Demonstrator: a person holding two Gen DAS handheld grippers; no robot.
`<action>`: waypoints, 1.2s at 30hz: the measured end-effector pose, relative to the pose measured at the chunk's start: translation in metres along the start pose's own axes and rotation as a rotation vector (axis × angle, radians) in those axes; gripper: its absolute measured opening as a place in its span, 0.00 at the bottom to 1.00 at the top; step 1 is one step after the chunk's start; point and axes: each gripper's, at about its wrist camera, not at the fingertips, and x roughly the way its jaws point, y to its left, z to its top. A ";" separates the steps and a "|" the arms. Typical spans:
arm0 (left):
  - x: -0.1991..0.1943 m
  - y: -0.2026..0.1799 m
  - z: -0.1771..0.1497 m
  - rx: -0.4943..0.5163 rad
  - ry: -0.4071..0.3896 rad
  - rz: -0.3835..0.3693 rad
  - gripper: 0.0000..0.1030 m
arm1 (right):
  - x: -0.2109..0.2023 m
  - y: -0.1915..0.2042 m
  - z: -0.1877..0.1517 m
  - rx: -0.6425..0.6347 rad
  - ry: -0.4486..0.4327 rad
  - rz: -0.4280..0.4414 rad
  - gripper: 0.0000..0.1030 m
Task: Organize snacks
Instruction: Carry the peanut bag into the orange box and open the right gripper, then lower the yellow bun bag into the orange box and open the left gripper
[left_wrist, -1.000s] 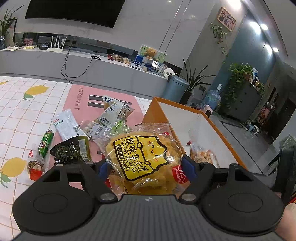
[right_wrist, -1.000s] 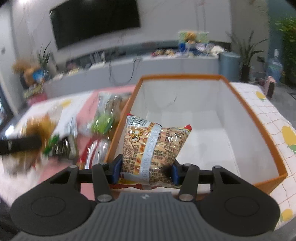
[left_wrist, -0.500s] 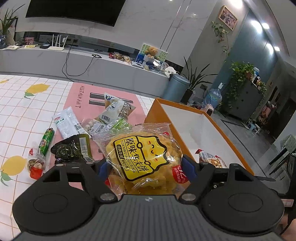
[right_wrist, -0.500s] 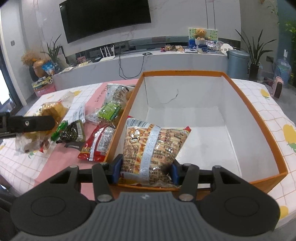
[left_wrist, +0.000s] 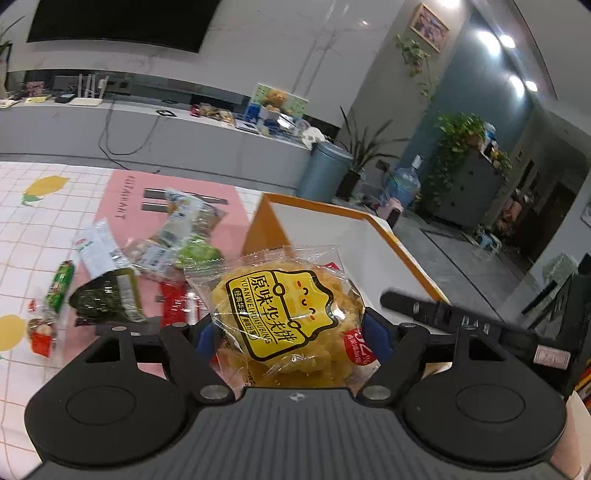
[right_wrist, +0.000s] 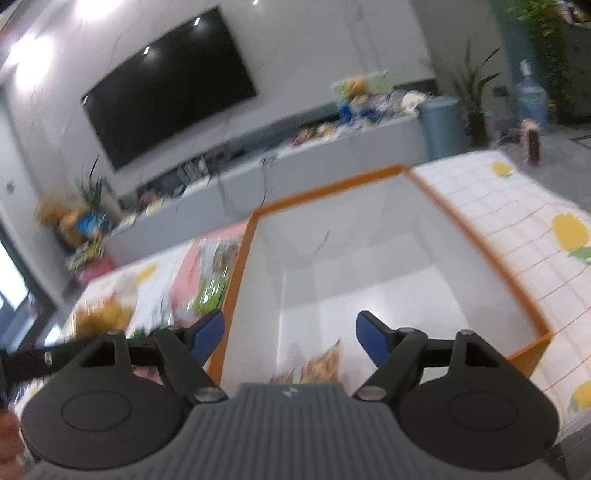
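Lemon-print tablecloth (left_wrist: 22, 236) — left gripper (left_wrist: 291, 328) clamps yellow snack bag (left_wrist: 288, 325); right gripper (right_wrist: 290, 332) spread wide.

The right tongs (right_wrist: 290, 338) are now standing spread with nothing between them, having let go of the striped snack packet (right_wrist: 321, 363), which is lying inside the orange box (right_wrist: 480, 236) just under them. The right wrist view is tilting and blurring.

yellow snack bag (left_wrist: 291, 325): clear wrap, upright, centre frame
orange box (right_wrist: 472, 240): open, white inside, at 12 o'clock
striped snack pack (right_wrist: 317, 365): on box floor, near wall, 6 o'clock
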 end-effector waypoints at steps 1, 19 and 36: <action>0.002 -0.006 0.001 0.009 0.005 -0.002 0.86 | -0.005 -0.003 0.003 0.009 -0.028 -0.004 0.75; 0.099 -0.087 0.004 0.072 0.152 -0.027 0.86 | -0.049 -0.055 0.027 0.234 -0.223 -0.116 0.75; 0.133 -0.103 -0.009 0.076 0.200 -0.006 0.90 | -0.059 -0.058 0.028 0.271 -0.256 -0.088 0.75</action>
